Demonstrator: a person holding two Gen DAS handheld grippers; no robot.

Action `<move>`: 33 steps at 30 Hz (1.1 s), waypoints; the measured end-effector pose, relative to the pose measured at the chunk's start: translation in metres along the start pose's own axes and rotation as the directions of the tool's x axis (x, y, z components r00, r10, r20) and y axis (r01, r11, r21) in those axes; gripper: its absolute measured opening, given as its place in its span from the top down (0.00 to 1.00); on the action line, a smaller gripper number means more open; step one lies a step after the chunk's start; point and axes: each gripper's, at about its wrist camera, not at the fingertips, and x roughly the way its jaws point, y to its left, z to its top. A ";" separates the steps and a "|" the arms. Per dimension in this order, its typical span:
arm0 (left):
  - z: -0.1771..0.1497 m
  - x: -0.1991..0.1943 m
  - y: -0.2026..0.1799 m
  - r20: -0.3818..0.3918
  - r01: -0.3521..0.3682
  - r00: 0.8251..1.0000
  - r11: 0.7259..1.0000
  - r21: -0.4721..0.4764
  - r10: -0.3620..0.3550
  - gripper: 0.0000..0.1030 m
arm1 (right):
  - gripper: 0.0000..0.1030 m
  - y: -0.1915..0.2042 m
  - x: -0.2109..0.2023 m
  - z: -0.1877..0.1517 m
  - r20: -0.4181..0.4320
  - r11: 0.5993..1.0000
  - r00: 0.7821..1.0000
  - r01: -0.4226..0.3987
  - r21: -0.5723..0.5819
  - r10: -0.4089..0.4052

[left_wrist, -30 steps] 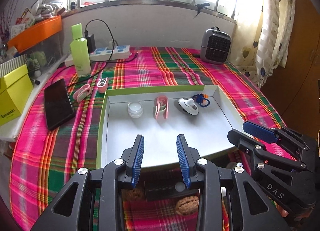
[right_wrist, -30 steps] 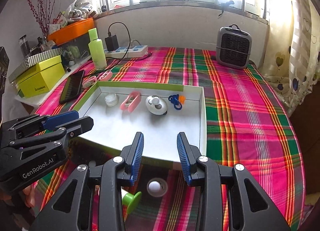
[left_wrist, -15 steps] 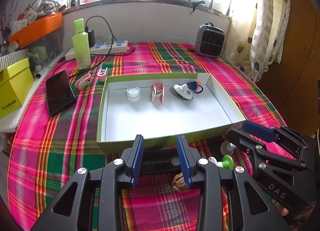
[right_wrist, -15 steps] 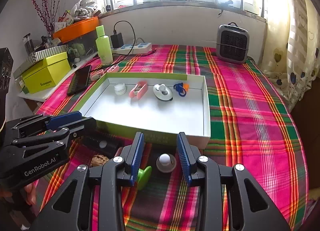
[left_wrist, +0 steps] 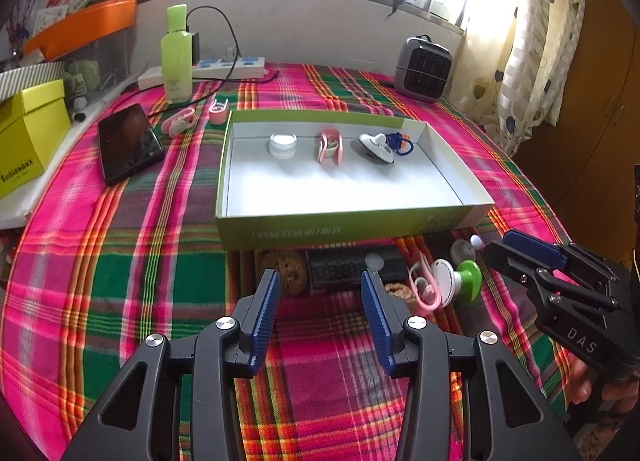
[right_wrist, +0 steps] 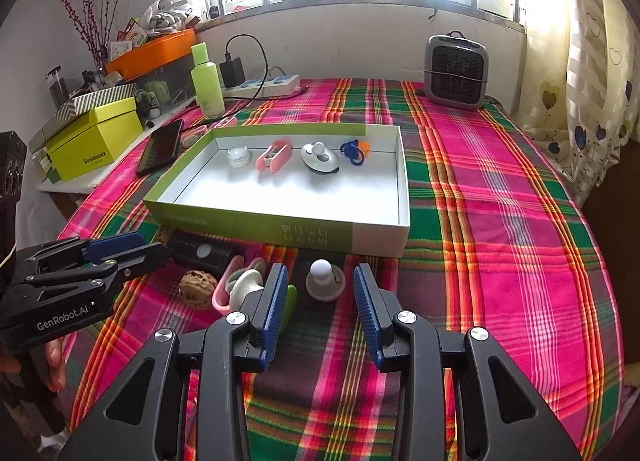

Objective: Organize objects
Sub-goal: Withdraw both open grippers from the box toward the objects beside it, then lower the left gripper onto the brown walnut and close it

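Lying along tray (left_wrist: 344, 227) wall: black case (left_wrist: 340, 269)

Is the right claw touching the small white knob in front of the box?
Apart. The right wrist view shows the white knob ahead of the right claw, tablecloth visible between them.

Woven plaid cloth (left_wrist: 120, 261) covers the table; the tray (left_wrist: 344, 225) looks matt cardboard, the phone (left_wrist: 128, 141) glossy.

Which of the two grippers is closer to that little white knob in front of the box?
The right gripper: the white knob sits just ahead, between its open fingers. The left gripper points at the black block, further left.
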 end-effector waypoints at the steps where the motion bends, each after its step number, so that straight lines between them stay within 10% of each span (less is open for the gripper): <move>1: -0.002 0.000 0.001 -0.002 0.003 1.000 1.000 -0.001 -0.003 0.59 | 0.65 -0.001 0.000 -0.001 0.000 1.000 1.000 -0.002 0.002 0.002; 33: -0.017 0.014 -0.026 -0.080 0.099 0.992 0.994 0.044 -0.095 0.58 | 0.57 -0.013 -0.006 -0.018 -0.008 0.998 0.999 -0.041 0.055 0.042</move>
